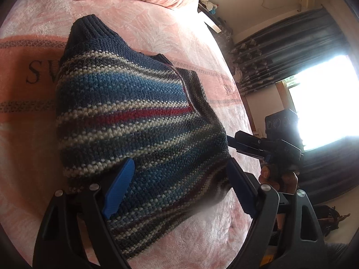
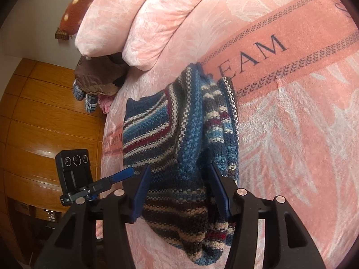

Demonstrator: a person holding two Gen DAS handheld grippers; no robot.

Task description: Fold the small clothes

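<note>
A striped knit sweater [image 1: 125, 116] in blue, white and red lies bunched on a pink blanket [image 1: 33, 134]. My left gripper [image 1: 179, 163] stands open and wide over the sweater's near part, with its left pad [image 1: 120, 190] resting on the knit. My right gripper [image 2: 179, 168] is shut on a thick fold of the sweater [image 2: 188, 139], which fills the gap and hangs below the fingers. A striped sleeve [image 2: 218, 116] drapes along the fold. In the left wrist view the right gripper [image 1: 231, 140] touches the sweater's right edge, held by a hand [image 1: 278, 177].
Pink pillows [image 2: 139, 18] lie at the head of the bed. A brown garment and plaid slippers [image 2: 87, 96] sit at the bed's edge above a wooden floor [image 2: 44, 134]. A bright window [image 1: 325, 103] with dark curtains is at right. The blanket's open area [image 2: 291, 145] stretches right.
</note>
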